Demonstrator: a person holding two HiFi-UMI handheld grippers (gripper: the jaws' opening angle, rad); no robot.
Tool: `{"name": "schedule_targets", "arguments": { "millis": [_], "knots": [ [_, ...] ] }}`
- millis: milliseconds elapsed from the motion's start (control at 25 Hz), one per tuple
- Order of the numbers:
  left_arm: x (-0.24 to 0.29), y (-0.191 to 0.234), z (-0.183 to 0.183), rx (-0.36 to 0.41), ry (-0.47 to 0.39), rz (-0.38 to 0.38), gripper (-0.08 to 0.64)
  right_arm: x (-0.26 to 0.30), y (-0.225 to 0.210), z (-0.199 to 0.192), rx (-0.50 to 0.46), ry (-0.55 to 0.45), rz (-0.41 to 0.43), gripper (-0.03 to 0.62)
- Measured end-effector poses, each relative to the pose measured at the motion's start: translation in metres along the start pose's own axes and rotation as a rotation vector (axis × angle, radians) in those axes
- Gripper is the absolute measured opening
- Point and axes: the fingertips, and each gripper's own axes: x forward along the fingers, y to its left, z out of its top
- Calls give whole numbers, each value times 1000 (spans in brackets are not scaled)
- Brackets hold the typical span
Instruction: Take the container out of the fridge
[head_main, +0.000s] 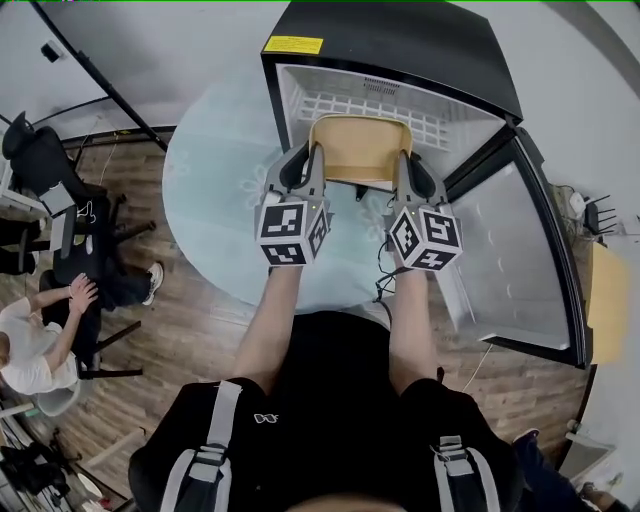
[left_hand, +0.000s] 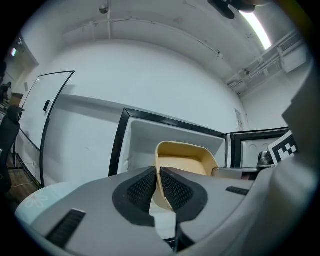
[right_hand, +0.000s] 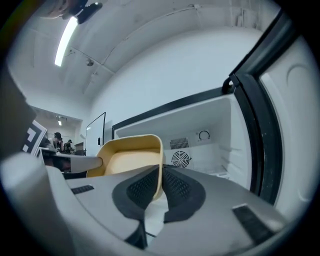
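A tan open container (head_main: 358, 150) hangs at the mouth of the small black fridge (head_main: 400, 45), held by both side walls. My left gripper (head_main: 312, 165) is shut on its left wall, and my right gripper (head_main: 404, 168) is shut on its right wall. In the left gripper view the container (left_hand: 186, 159) shows its empty inside, its near rim pinched between the black pads (left_hand: 142, 187). The right gripper view shows the container (right_hand: 129, 159) with its rim clamped the same way, in front of the white fridge interior (right_hand: 200, 135).
The fridge door (head_main: 525, 260) stands open to the right. The fridge stands on a pale round rug (head_main: 215, 190) over wood flooring. A wire shelf (head_main: 345, 105) lies inside the fridge. A seated person (head_main: 40, 335) and office chairs (head_main: 45, 170) are at the left.
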Motion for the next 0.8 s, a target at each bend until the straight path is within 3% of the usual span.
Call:
{"name": "schedule_targets", "arguments": {
  "millis": [160,440,800],
  "knots": [
    [-12,-9,4,5,-5,2,26,-17,2,-1,-17,-3,-1,21],
    [-16,-34,-27,29,19,-42,31,-34,-22,-23,32,-17,-15,20],
    [-9,2,4,1,8,-53,31,-6,8,-1,25,-13,-19,20]
  ]
}}
